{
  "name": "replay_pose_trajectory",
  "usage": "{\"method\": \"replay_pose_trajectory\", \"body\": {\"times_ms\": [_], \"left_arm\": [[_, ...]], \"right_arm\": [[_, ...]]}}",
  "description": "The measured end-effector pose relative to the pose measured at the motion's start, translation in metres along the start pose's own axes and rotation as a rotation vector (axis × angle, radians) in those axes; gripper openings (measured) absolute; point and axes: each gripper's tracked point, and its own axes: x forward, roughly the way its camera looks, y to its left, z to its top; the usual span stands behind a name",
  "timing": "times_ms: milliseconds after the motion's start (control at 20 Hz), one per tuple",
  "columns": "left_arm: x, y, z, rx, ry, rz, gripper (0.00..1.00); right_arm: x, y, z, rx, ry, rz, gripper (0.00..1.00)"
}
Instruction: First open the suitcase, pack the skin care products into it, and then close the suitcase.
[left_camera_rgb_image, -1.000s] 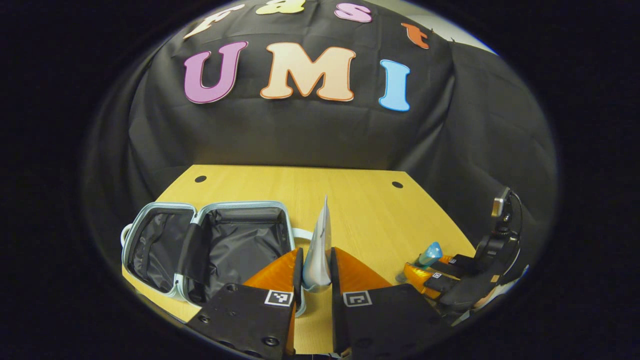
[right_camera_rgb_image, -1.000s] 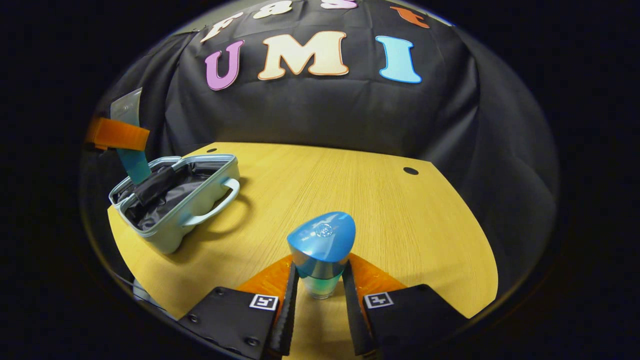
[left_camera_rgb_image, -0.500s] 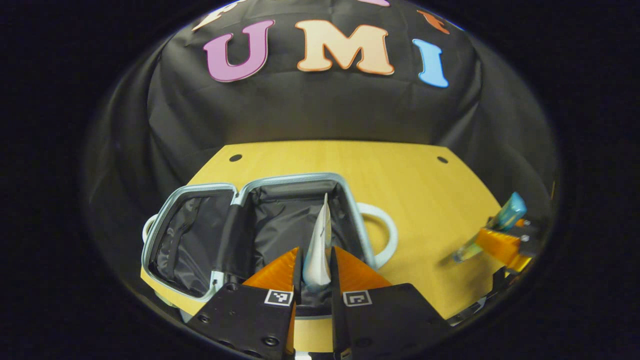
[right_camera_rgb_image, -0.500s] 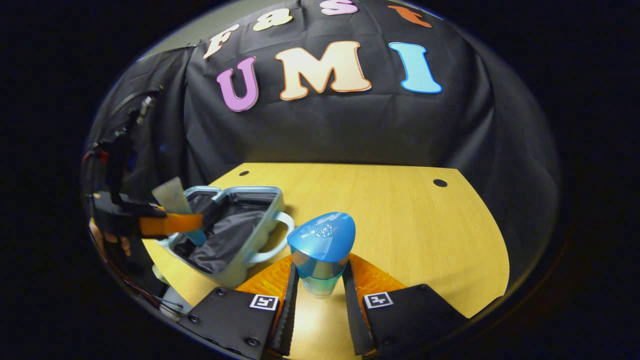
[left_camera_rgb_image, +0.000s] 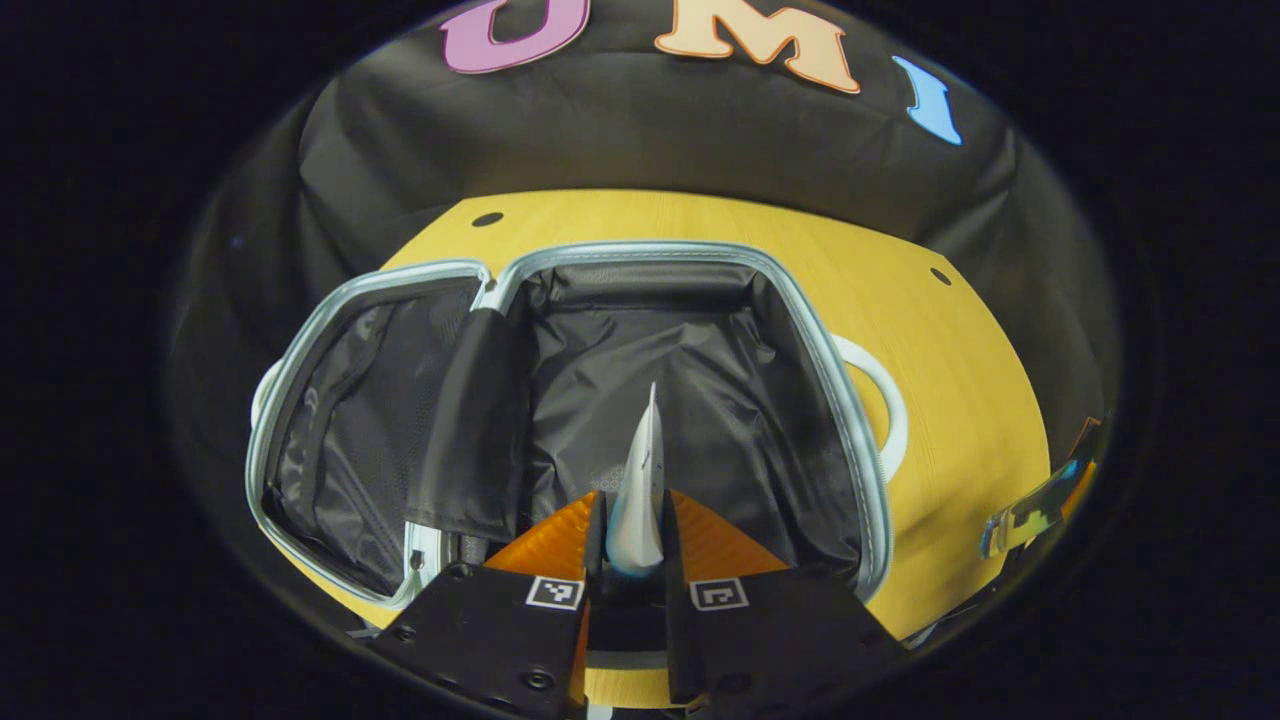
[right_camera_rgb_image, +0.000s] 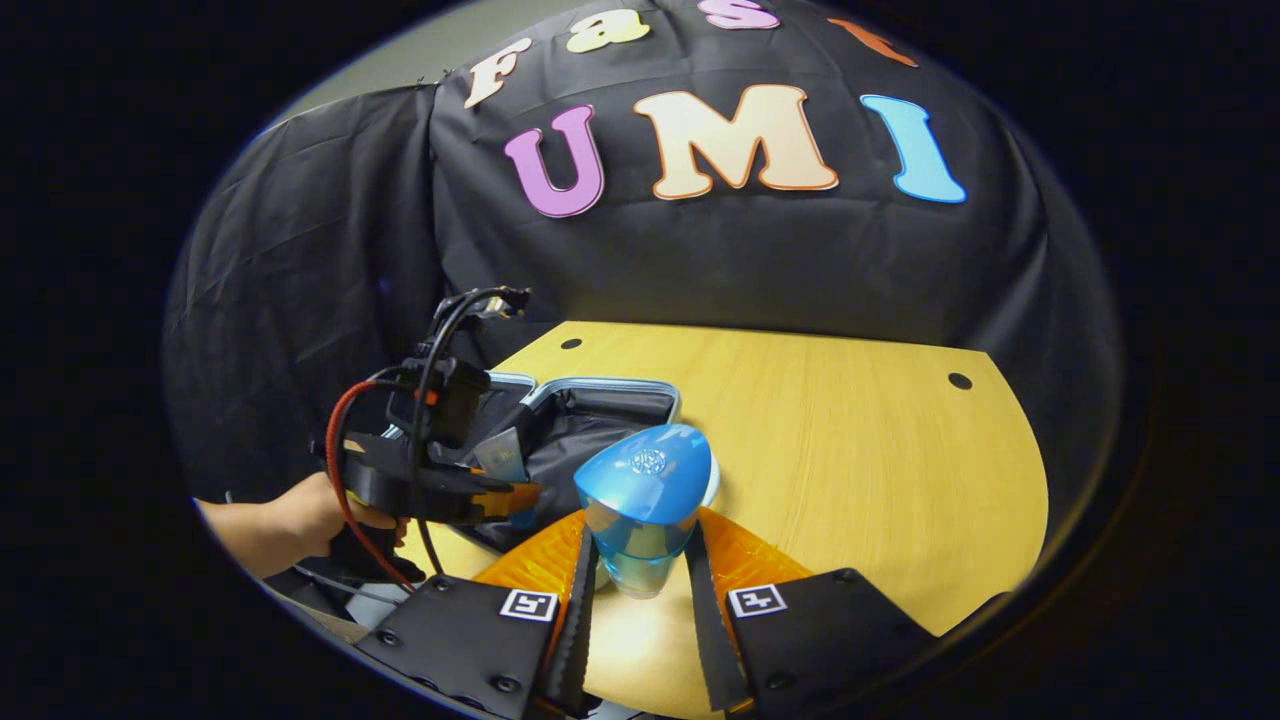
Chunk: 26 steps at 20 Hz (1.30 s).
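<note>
Glossy bottle cap (right_camera_rgb_image: 645, 478) — wood-grain table (right_camera_rgb_image: 850, 440)

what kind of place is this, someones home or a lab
Most likely a staged recording booth, not a home: black cloth wall draped behind, a bare wooden table with cable holes, and just an open suitcase as a prop.

An open suitcase (left_camera_rgb_image: 560, 260) lies flat on the surface (left_camera_rgb_image: 940, 380), its two halves side by side, in the left gripper view; the left tongs (left_camera_rgb_image: 634, 545) hang over the right-hand half, a tube (left_camera_rgb_image: 640, 490) clamped upright between them; the suitcase's handle (left_camera_rgb_image: 885, 400) juts toward the right, and the bottle (left_camera_rgb_image: 1035, 505) sits far right; in the right gripper view the right tongs (right_camera_rgb_image: 635, 590) clasp the bottle above the surface's near edge, just right of the suitcase; a hand (right_camera_rgb_image: 300, 520) holds the left tongs from the left.
</note>
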Motion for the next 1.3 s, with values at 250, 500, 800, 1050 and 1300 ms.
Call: {"method": "replay_pose_trajectory", "body": {"times_ms": [250,500,800,1050,1300], "left_arm": [[0.002,0.003,0.016,0.011,-0.080,-0.050,0.64],[-0.018,0.010,0.044,0.006,-0.196,-0.107,0.94],[-0.050,0.057,0.075,-0.037,-0.285,-0.108,0.94],[-0.077,0.121,0.086,-0.099,-0.334,-0.043,0.94],[-0.091,0.185,0.080,-0.164,-0.347,0.042,0.95]], "right_arm": [[0.022,0.019,0.002,0.032,0.025,-0.007,0.47],[0.051,0.041,0.003,0.046,0.037,-0.007,0.47],[0.098,0.068,-0.028,0.021,0.109,-0.011,0.45],[0.134,0.075,-0.063,0.025,0.207,-0.060,0.45],[0.154,0.075,-0.059,0.069,0.210,-0.107,0.47]]}}
